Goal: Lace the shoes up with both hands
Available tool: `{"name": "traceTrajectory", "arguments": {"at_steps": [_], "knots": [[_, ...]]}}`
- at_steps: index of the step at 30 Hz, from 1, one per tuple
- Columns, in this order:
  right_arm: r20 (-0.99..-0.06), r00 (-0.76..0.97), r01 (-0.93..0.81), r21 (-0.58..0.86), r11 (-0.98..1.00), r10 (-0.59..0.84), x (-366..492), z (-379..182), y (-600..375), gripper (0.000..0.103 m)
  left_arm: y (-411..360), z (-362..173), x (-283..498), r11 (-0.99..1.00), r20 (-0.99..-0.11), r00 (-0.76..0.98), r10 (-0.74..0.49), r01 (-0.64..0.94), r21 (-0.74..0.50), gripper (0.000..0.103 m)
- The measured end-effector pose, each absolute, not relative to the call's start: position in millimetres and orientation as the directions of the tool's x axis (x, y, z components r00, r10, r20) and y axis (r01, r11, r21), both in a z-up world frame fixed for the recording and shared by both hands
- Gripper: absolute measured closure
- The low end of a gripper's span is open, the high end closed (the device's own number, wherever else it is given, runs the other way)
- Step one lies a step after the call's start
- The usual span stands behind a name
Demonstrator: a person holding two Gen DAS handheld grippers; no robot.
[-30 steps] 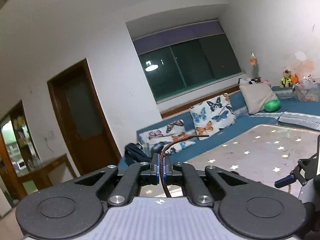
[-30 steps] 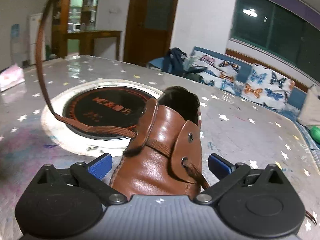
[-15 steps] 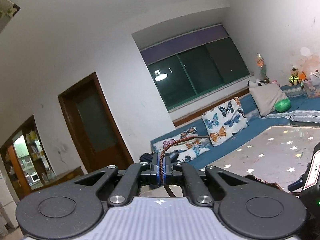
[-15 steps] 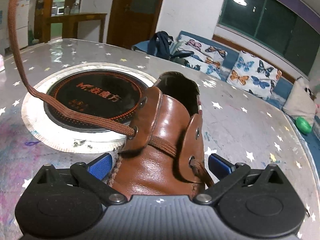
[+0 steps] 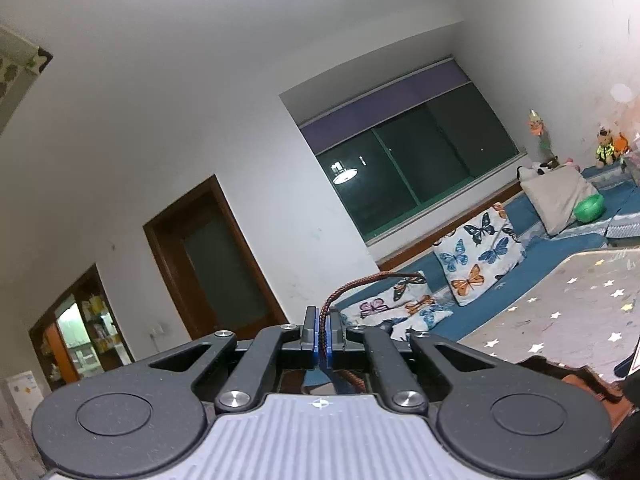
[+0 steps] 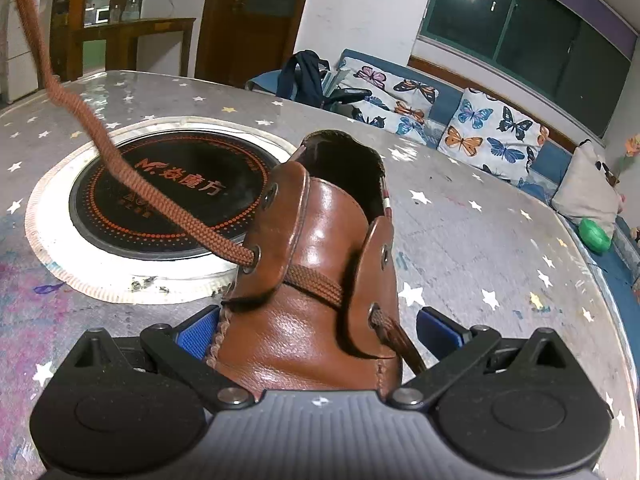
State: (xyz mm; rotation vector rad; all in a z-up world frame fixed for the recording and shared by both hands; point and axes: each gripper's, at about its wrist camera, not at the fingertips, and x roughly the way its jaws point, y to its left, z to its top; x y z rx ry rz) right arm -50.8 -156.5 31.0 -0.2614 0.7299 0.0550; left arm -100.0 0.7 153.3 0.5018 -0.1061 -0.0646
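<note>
A brown leather shoe (image 6: 320, 280) stands on the star-patterned table (image 6: 460, 240), toe toward me. My right gripper (image 6: 316, 330) straddles its front, blue pads (image 6: 196, 332) against its sides, shut on it. The brown lace (image 6: 132, 184) leaves the left lower eyelet and runs taut up to the top left corner; it crosses the tongue to the right eyelet. My left gripper (image 5: 323, 334) is held high and level, shut on the lace (image 5: 360, 282), whose end pokes out to the right. The shoe's edge (image 5: 568, 376) shows at the left wrist view's lower right.
A round black induction plate (image 6: 168, 200) is set in the table left of the shoe. Beyond the table run a blue bench with butterfly cushions (image 6: 492, 128), a dark bag (image 6: 304, 76) and a green ball (image 6: 596, 234). A brown door (image 5: 216, 264) is at the back.
The left gripper has tilted and rolled, so more wall and ceiling show. The lace has been drawn tighter and rises more steeply. The right gripper has come a little closer over the shoe.
</note>
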Motion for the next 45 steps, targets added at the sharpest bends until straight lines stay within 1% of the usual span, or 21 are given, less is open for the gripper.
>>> {"name": "traceTrajectory", "arguments": {"at_steps": [9, 22, 26, 34, 45], "knots": [[-0.673, 0.739, -0.137, -0.199, 0.97, -0.033, -49.6, 32.2, -159.2, 0.0, 2.9, 152.6, -99.6, 0.869, 0.095, 0.994, -0.056, 0.002, 0.495, 0.1], [-0.691, 0.722, -0.163, -0.148, 0.975, 0.016, -45.9, 31.8, -166.8, 0.0, -8.8, 152.4, -98.8, 0.852, 0.09, 0.994, -0.063, 0.007, 0.523, 0.1], [-0.692, 0.721, -0.175, -0.139, 0.975, 0.031, -45.7, 32.1, -168.8, 0.0, -15.8, 149.4, -98.9, 0.843, 0.077, 0.994, -0.072, 0.019, 0.537, 0.099], [-0.696, 0.715, -0.197, -0.102, 0.975, 0.071, -44.9, 31.5, -174.9, 0.0, -37.8, 139.7, -98.5, 0.823, 0.024, 0.994, -0.104, 0.072, 0.564, 0.099], [-0.696, 0.702, -0.244, -0.034, 0.969, 0.152, -42.9, 30.4, -187.7, 0.0, -73.6, 113.7, -91.4, 0.798, -0.127, 0.981, -0.147, 0.194, 0.571, 0.099]]}}
